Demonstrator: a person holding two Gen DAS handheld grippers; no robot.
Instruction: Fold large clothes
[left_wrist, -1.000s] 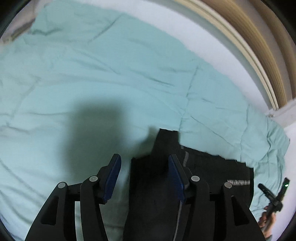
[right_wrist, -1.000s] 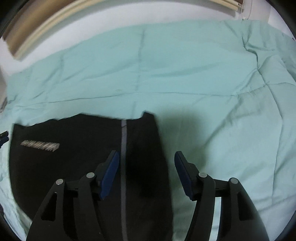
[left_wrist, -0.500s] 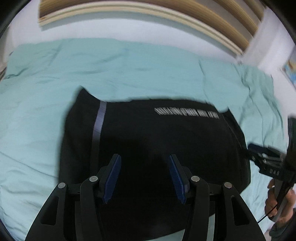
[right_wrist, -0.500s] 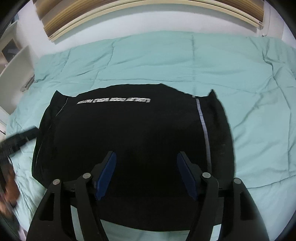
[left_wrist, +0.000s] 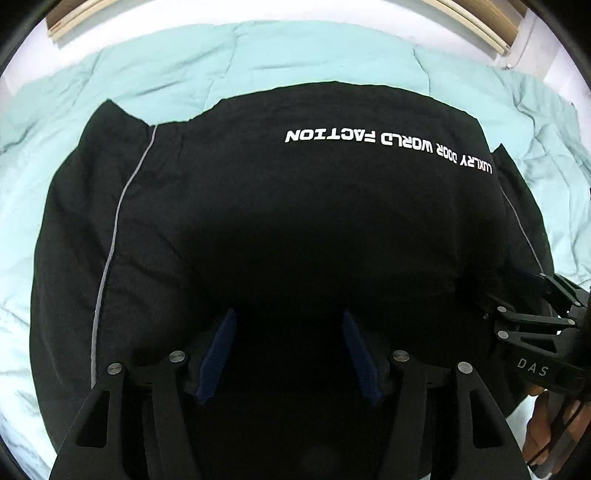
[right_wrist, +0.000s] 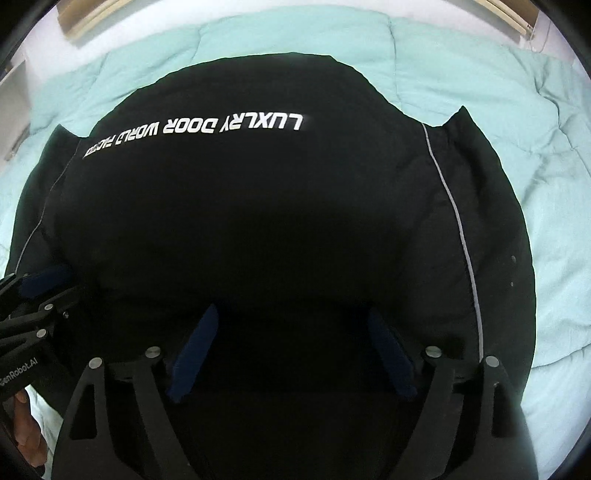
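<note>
Both claws came in over the black jacket (left_wrist: 280, 229) and it filled each view, where a second earlier only a sleeve end lay under them with teal all round. The jacket lay spread on the teal quilt (left_wrist: 258, 59), back side up, its white lettering (left_wrist: 388, 146) running across the far part, grey piping down each flank. The sleeves looked already turned in along those flanks, though the dark cloth made that hard to be sure of.

The left gripper (left_wrist: 290, 354) hung over the jacket's near half, toward its left side, jaws opening, blue pads spread, with cloth below them but nothing pinched. The right gripper (right_wrist: 291, 354) sat over the near half too, toward the right piping (right_wrist: 458, 221), jaws opening wider than its partner's, likewise gripping nothing. Each claw showed at the edge of the other's view, close beside the jacket's flank.

That read as the side folds finished and both hands lining up on the near hem for the lengthwise fold.
</note>
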